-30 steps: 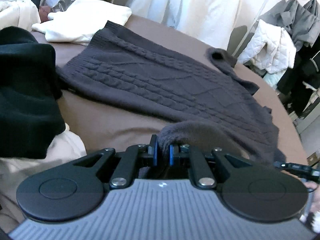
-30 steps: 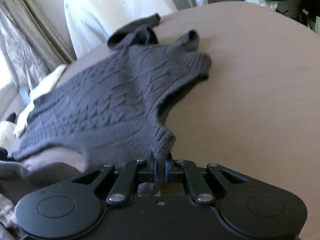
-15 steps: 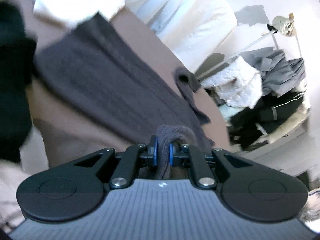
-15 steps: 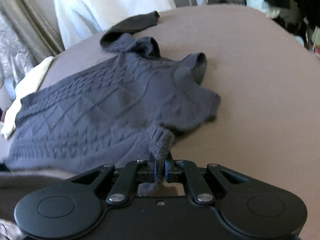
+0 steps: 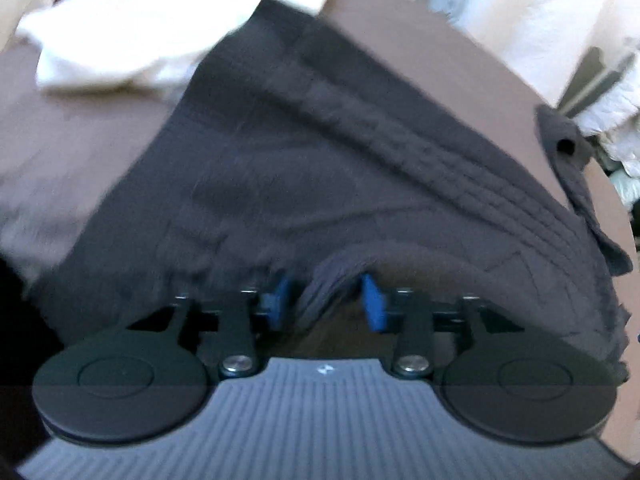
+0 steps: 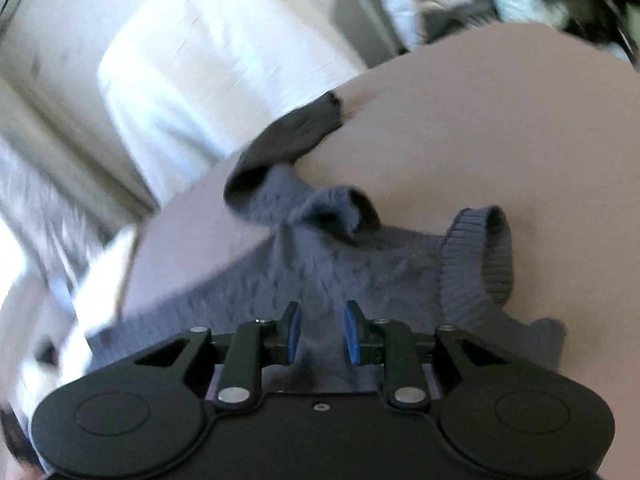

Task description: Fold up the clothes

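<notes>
Both grippers have let go: left gripper point(image 5: 324, 298) and right gripper point(image 6: 319, 332) now spread, where each pinched the grey sweater point(image 5: 320, 168) a moment ago. Sweater lies on the brown table point(image 6: 500, 128), its folded edge dropped onto its body. Judging this fold placed.

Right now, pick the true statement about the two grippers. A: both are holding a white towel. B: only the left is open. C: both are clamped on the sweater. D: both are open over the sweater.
D: the left gripper and the right gripper both show a clear gap between their blue pads, with the grey sweater lying under them.
</notes>
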Demonstrator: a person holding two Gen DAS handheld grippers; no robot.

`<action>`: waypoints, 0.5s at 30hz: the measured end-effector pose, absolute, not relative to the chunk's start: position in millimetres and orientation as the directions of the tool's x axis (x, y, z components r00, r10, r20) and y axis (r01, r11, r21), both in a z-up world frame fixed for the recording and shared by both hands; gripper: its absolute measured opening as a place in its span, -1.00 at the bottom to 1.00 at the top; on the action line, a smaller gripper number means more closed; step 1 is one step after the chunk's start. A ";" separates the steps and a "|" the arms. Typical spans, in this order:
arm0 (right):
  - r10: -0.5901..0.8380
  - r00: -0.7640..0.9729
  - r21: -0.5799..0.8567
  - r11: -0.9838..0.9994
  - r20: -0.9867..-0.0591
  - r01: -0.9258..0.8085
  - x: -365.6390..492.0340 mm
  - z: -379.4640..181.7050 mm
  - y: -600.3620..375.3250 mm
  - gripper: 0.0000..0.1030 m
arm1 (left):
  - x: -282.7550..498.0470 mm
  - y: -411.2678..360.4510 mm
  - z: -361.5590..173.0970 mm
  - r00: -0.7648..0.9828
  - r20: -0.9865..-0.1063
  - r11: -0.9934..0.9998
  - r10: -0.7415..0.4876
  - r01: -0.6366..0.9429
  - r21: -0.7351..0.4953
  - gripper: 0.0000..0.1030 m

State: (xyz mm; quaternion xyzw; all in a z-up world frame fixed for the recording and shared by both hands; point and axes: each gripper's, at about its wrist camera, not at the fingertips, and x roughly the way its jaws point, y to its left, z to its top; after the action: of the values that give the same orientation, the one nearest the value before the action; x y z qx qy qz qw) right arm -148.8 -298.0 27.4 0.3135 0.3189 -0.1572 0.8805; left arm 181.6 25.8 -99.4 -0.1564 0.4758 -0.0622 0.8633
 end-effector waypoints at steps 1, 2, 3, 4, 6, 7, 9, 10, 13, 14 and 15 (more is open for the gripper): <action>-0.085 0.733 0.409 0.783 -0.675 0.468 -150.6 26.1 -292.1 -0.46 | 180.8 23.5 -97.3 0.567 -0.787 0.952 -0.245 -0.013 -0.306 -0.09; -0.088 0.719 0.376 0.805 -0.690 0.459 -152.6 23.5 -286.3 -0.46 | 179.4 22.0 -91.5 0.592 -0.772 0.960 -0.232 0.014 -0.279 -0.09; -0.082 0.708 0.360 0.817 -0.702 0.451 -154.6 19.4 -281.5 -0.46 | 176.6 20.9 -82.7 0.617 -0.754 0.967 -0.223 0.044 -0.250 -0.09; -0.073 0.699 0.356 0.820 -0.711 0.448 -154.2 14.4 -277.3 -0.45 | 173.9 19.8 -73.9 0.642 -0.736 0.973 -0.215 0.073 -0.220 -0.08; -0.057 0.691 0.355 0.825 -0.720 0.439 -156.3 5.0 -267.8 -0.45 | 163.1 24.8 -52.5 0.696 -0.688 0.977 -0.206 0.111 -0.181 0.04; -0.061 0.694 0.353 0.827 -0.717 0.437 -157.9 1.4 -262.5 -0.44 | 155.3 28.7 -42.4 0.722 -0.662 0.978 -0.204 0.126 -0.164 0.09; -0.079 0.712 0.358 0.822 -0.697 0.442 -161.0 -4.1 -250.6 -0.39 | 140.3 29.7 -29.9 0.736 -0.642 0.976 -0.216 0.183 -0.118 0.24; -0.086 0.727 0.376 0.811 -0.682 0.449 -162.6 -6.1 -244.0 -0.38 | 133.8 25.5 -27.0 0.725 -0.650 0.970 -0.228 0.227 -0.087 0.25; 0.045 0.785 0.542 0.747 -0.618 0.385 -159.4 -11.1 -223.2 -0.33 | 118.8 -2.5 -41.3 0.630 -0.715 0.917 -0.304 0.396 -0.041 0.27; 0.121 0.789 0.582 0.743 -0.602 0.330 -153.0 -10.8 -215.1 -0.34 | 116.1 -10.9 -48.8 0.595 -0.732 0.896 -0.333 0.440 -0.050 0.30; 0.193 0.781 0.601 0.751 -0.594 0.272 -145.1 -9.6 -206.1 -0.34 | 113.4 -19.3 -56.3 0.558 -0.748 0.874 -0.361 0.483 -0.061 0.31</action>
State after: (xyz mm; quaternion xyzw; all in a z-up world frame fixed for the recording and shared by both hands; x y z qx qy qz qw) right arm -145.1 -206.1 -9.6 0.3519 0.3305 -0.0223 0.8755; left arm 113.4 -19.3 -56.3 0.0755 0.4046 -0.2398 0.8793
